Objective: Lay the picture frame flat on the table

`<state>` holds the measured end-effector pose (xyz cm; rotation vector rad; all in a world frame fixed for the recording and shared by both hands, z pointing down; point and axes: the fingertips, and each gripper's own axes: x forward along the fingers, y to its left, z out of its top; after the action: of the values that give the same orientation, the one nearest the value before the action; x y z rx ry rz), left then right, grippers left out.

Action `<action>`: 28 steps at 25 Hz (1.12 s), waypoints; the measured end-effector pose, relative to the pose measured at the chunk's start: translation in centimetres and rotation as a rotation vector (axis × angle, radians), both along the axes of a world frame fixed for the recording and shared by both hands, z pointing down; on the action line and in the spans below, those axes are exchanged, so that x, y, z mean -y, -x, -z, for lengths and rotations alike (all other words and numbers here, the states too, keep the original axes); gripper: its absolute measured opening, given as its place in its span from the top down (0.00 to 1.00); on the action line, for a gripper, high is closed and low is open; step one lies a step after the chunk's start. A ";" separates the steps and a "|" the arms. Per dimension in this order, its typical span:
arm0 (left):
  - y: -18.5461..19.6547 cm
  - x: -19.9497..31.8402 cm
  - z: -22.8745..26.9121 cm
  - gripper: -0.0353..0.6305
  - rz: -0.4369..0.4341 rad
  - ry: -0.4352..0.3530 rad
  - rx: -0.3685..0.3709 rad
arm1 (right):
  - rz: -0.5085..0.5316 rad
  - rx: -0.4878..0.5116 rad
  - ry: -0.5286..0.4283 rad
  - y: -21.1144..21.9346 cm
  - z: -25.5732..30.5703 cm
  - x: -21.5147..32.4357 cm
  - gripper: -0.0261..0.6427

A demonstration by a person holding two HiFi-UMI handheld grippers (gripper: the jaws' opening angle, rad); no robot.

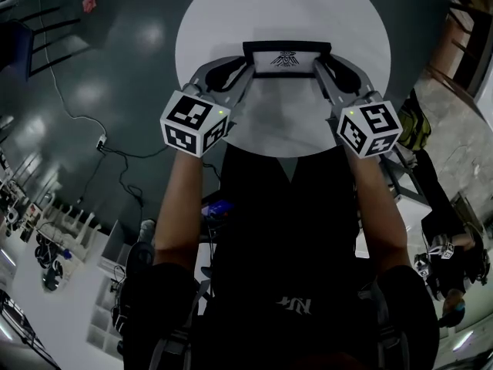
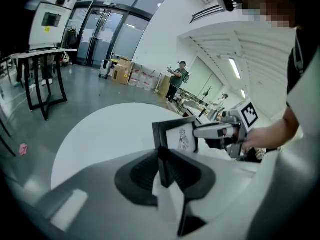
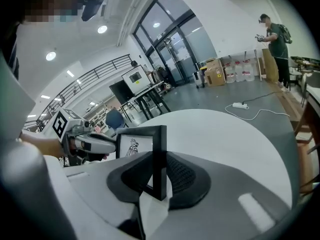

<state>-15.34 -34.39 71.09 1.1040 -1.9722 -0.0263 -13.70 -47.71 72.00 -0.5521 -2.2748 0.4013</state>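
At upper centre of head view, picture frame [image 1: 286, 58] is upright, print toward the person, over round white counter [image 1: 223, 14]; base contact unclear. Left gripper [image 1: 243, 68] & right gripper [image 1: 330, 68] each pinch a side rail. Prob. light, stiff, maybe fragile glass; rails = good hold. Counter smooth; grey floor, big open hall.
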 end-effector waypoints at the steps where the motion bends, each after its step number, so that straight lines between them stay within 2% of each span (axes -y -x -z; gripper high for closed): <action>1: 0.1 -0.1 -0.2 0.85 0.003 0.001 0.004 | -0.003 -0.001 -0.001 0.1 -0.2 -0.1 0.84; 16: 1.7 1.0 -1.5 0.85 0.013 0.097 0.089 | -0.027 0.001 -0.207 1.3 -1.8 0.7 0.81; 21: 2.5 1.4 -2.2 0.85 0.027 0.112 0.084 | -0.021 0.006 -0.285 2.1 -2.3 1.1 0.80; 28: 2.7 1.5 -2.8 0.85 0.039 0.147 0.082 | -0.017 0.000 -0.335 2.3 -2.9 1.1 0.80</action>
<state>-18.01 -35.92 73.92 0.9844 -2.0331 0.1433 -15.97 -48.78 74.91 -0.3609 -2.2831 0.0243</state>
